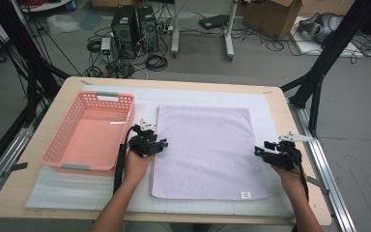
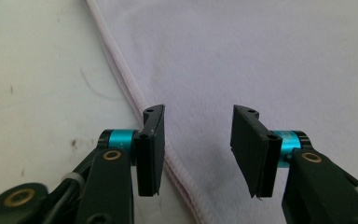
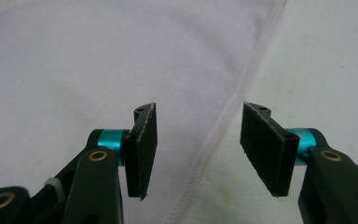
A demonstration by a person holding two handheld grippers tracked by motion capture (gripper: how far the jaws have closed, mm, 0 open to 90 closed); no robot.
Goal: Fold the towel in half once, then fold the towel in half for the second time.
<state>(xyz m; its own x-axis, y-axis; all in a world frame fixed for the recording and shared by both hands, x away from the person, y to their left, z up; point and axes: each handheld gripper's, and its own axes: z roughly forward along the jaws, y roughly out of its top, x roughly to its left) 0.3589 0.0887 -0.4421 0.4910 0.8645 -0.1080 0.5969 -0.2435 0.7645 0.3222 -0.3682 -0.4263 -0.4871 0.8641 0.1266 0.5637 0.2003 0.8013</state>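
Lilac towel (image 1: 205, 150) lies flat on the white mat (image 1: 77, 186) at the table's middle, its label at the near right corner. Left gripper (image 1: 161, 144) sits at the towel's left hem, jaws spread astride the edge, pinching nothing. Right gripper (image 1: 260, 151) straddles the right hem, likewise spread. Farther left, the pink basket (image 1: 63, 145) stands empty.

tool (image 3: 196, 149) parted over towel (image 3: 98, 60) hem — pale mat (image 3: 326, 60) beside
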